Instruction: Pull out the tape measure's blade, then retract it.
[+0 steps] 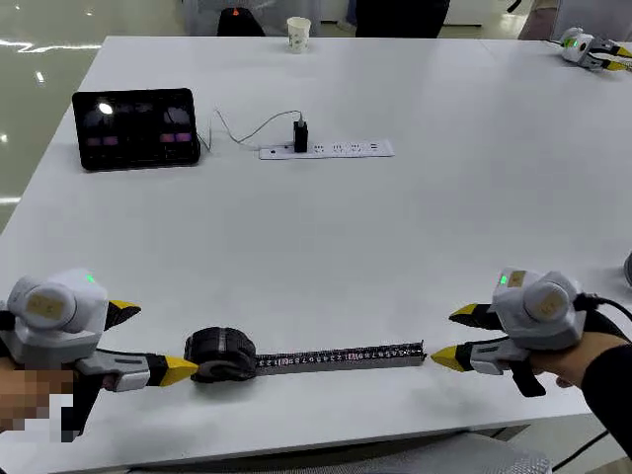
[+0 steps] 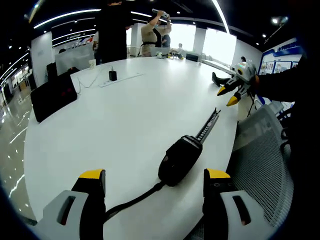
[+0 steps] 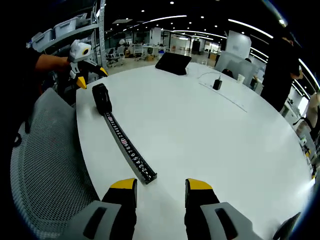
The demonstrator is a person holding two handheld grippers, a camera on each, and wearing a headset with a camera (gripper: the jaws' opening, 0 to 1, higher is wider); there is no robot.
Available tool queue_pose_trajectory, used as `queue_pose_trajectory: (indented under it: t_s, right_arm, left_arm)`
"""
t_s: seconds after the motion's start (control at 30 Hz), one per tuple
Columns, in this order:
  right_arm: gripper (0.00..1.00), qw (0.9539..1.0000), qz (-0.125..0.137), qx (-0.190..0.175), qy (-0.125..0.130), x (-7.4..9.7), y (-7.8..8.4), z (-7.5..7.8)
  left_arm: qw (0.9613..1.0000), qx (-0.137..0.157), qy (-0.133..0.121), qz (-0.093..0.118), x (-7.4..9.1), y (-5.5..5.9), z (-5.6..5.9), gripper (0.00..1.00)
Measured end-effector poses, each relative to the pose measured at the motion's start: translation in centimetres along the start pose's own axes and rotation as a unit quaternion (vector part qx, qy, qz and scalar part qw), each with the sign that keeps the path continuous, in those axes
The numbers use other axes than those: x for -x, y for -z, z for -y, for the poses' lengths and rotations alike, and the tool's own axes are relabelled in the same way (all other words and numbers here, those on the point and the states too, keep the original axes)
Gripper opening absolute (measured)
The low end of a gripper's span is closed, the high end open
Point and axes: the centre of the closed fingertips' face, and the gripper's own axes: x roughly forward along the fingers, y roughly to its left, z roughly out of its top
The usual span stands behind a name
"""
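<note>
Now the tape measure [image 1: 221,354] lies at the near edge of the white table [image 1: 395,237]. Its blade [image 1: 341,357] is drawn out flat along the tabletop toward the person's right, numbers up. The end hook [image 1: 422,351] rests on the table, free of both tools.

The left gripper [image 1: 153,341] sits just beside the black case with its jaws spread wide, gripping nothing. In the left gripper view the case lies ahead of the yellow tips, and its black strap [image 2: 132,200] trails back between them. The right gripper [image 1: 452,336] hovers near the hook, jaws parted and empty.

By my reading the pull-out is done and retraction is the step in hand. To do it well, the left gripper should close squarely across the case so it cannot spin, keeping clear of the strap. Any lock needs releasing, though I cannot tell whether one is set. The right gripper would best pinch the blade near the hook and walk it back, so the blade neither whips nor kinks.

Farther off on the table stand a tablet [image 1: 135,128], a power strip [image 1: 326,150] and a paper cup [image 1: 298,34].
</note>
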Motion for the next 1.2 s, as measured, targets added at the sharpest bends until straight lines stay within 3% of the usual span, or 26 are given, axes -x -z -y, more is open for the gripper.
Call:
queue_pose_trajectory:
  t_s: [0.17,0.33,0.4,0.57,0.7,0.8,1.03,1.2]
  right_arm:
    - [0.45,0.9998,-0.002,-0.014,0.014,1.3,1.3,-0.2]
    - [0.55,0.9987,-0.001,-0.045,0.025,2.7,2.6,0.0]
    - [0.56,0.9980,0.002,-0.056,0.030,3.2,3.1,0.0]
    - [0.67,0.9962,0.007,-0.078,0.038,4.3,4.2,0.2]
    - [0.74,0.9947,0.015,-0.099,0.024,4.7,4.8,-0.4]
    - [0.83,0.9946,0.017,-0.098,0.028,5.1,5.2,-0.4]
    - [0.99,0.9947,0.016,-0.095,0.037,5.6,5.3,0.0]
    - [0.99,0.9948,0.014,-0.094,0.037,6.1,5.6,0.6]
  left_arm:
    - [0.9989,0.023,-0.028,0.030,1.2,-0.2,-1.0,0.79]
    - [0.9968,0.040,-0.040,0.055,2.1,-0.3,-1.5,0.89]
    - [0.9965,0.046,-0.041,0.056,2.3,0.0,-1.5,0.92]
    - [0.9975,0.040,-0.048,0.034,2.5,1.4,-1.6,0.96]
    - [0.9991,0.001,-0.042,0.006,2.7,2.6,-1.1,0.96]
    - [0.9996,0.008,-0.024,0.015,2.9,2.7,-0.2,0.97]
    - [0.9988,0.030,-0.033,0.018,3.2,3.5,-0.6,0.99]
    - [0.9987,0.033,-0.033,0.022,3.4,3.6,-0.2,0.99]
